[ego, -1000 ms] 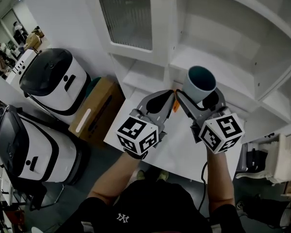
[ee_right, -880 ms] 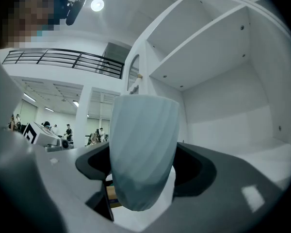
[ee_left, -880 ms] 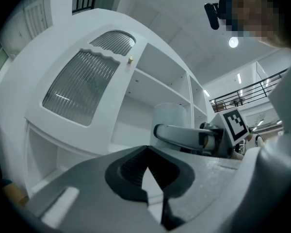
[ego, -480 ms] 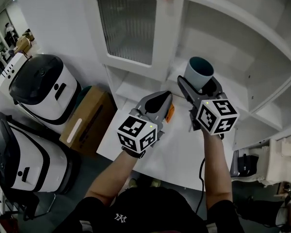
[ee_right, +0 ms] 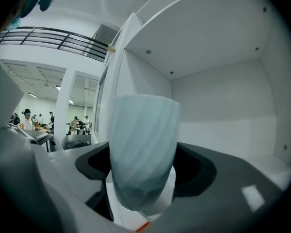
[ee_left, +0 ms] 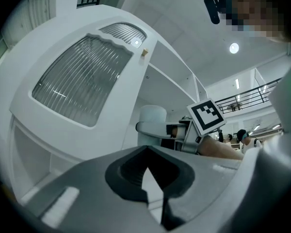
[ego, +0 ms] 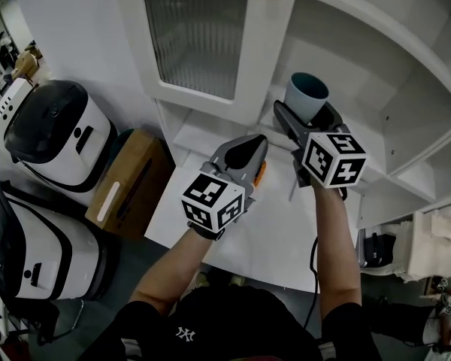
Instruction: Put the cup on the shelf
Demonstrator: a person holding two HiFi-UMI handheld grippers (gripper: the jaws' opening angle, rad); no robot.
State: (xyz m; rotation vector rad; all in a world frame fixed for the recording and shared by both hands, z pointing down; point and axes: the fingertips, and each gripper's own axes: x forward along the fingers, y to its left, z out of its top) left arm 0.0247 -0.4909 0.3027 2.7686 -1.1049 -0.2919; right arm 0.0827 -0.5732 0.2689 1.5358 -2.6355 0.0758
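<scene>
A pale blue-grey ribbed cup (ego: 307, 96) with a dark teal inside stands upright between the jaws of my right gripper (ego: 307, 123), which is shut on its lower half. In the right gripper view the cup (ee_right: 143, 149) fills the middle, in front of an open white shelf compartment (ee_right: 223, 115). That shelf (ego: 376, 126) lies just behind and to the right of the cup in the head view. My left gripper (ego: 246, 153) hangs beside it, lower and to the left, shut with nothing held. The left gripper view shows the cup (ee_left: 153, 118) past its closed jaws.
The cabinet's ribbed glass door (ego: 192, 36) stands at the upper left of the shelves. A white tabletop (ego: 286, 232) lies below both grippers. On the floor at the left are two white appliances (ego: 56, 130) (ego: 30, 239) and a cardboard box (ego: 128, 183).
Both grippers have risen and moved toward the cabinet. The cup has travelled with the right gripper, up and closer to the open shelf.
</scene>
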